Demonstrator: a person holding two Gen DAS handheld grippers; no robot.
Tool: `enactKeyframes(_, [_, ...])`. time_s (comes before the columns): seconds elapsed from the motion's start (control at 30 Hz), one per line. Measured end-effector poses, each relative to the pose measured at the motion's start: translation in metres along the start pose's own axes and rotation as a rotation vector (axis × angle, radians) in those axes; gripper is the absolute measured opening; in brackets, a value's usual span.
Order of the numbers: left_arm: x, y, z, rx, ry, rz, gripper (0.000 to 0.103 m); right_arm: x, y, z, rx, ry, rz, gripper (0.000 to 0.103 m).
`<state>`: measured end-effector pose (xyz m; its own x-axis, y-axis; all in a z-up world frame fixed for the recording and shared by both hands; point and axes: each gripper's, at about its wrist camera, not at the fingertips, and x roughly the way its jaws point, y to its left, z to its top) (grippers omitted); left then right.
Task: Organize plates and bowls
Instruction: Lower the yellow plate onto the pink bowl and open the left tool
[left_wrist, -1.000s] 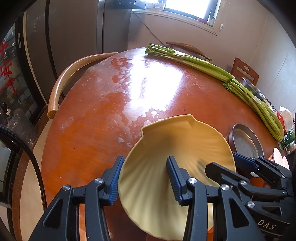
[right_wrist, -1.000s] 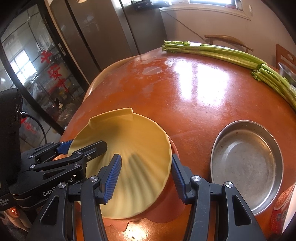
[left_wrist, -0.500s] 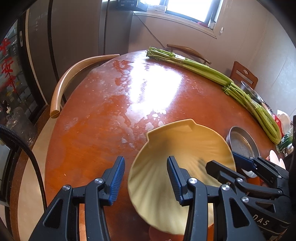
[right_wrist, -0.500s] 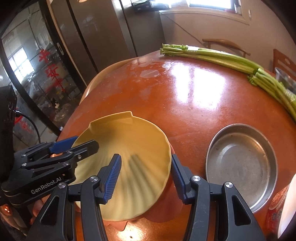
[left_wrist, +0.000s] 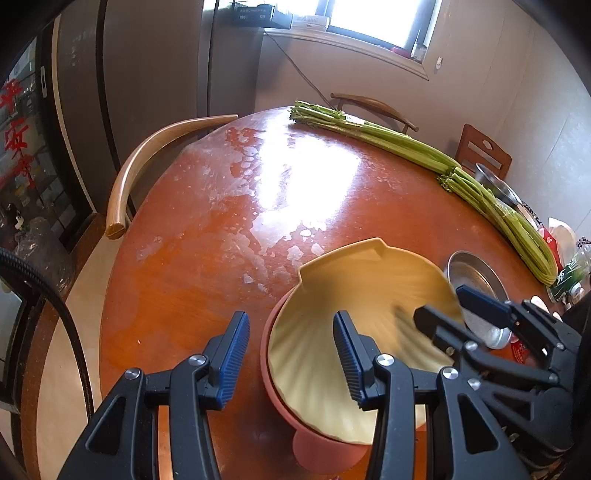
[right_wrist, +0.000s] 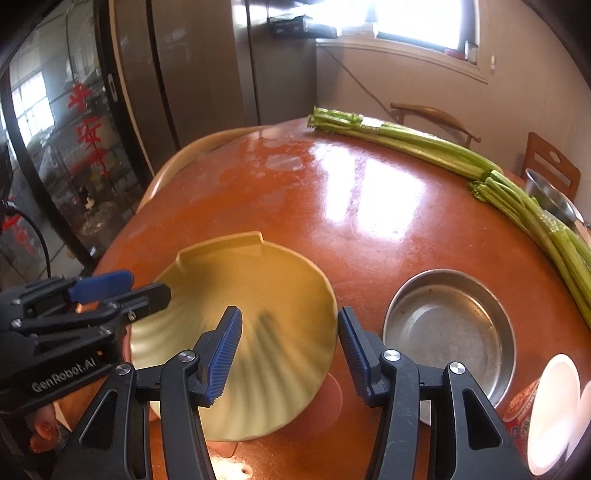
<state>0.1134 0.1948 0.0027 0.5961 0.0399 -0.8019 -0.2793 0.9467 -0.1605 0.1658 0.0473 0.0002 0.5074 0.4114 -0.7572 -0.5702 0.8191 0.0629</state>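
Observation:
A yellow shell-shaped plate (left_wrist: 369, 295) (right_wrist: 240, 295) lies nested on a pink plate (left_wrist: 273, 391) (right_wrist: 325, 402) of like shape, near the front edge of the round red-brown table (left_wrist: 221, 258). My left gripper (left_wrist: 290, 354) straddles the yellow plate's left rim, one finger over the dish and one outside, with the pads apart from it. My right gripper (right_wrist: 290, 350) straddles the right rim the same way, with a gap at both pads. Each gripper shows in the other's view: the left gripper (right_wrist: 122, 291) and the right gripper (left_wrist: 439, 302).
A shallow steel pan (right_wrist: 443, 332) (left_wrist: 476, 269) sits just right of the plates. Long celery bundles (left_wrist: 406, 147) (right_wrist: 424, 144) run along the far and right side. A steel bowl (right_wrist: 550, 195) and white cups (right_wrist: 554, 406) stand at the right edge. A wooden chair back (left_wrist: 147, 158) curves at the left.
The yellow plate has moved away from the left gripper and settled lower on the pink plate, whose rim now shows around it. Both views have drawn back slightly.

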Motion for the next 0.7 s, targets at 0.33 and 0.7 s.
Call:
enactKeyframes(0.33, [-0.019, -0.016, 0.004, 0.033, -0.030, -0.006, 0.047, -0.042, -0.022, -0.003, 0.121, -0.066, 0.029, 0.056])
enactKeyframes(0.7, [-0.035, -0.074, 0.018, 0.153, -0.059, -0.048, 0.048, -0.098, -0.068, -0.025, 0.267, -0.127, 0.002, 0.056])
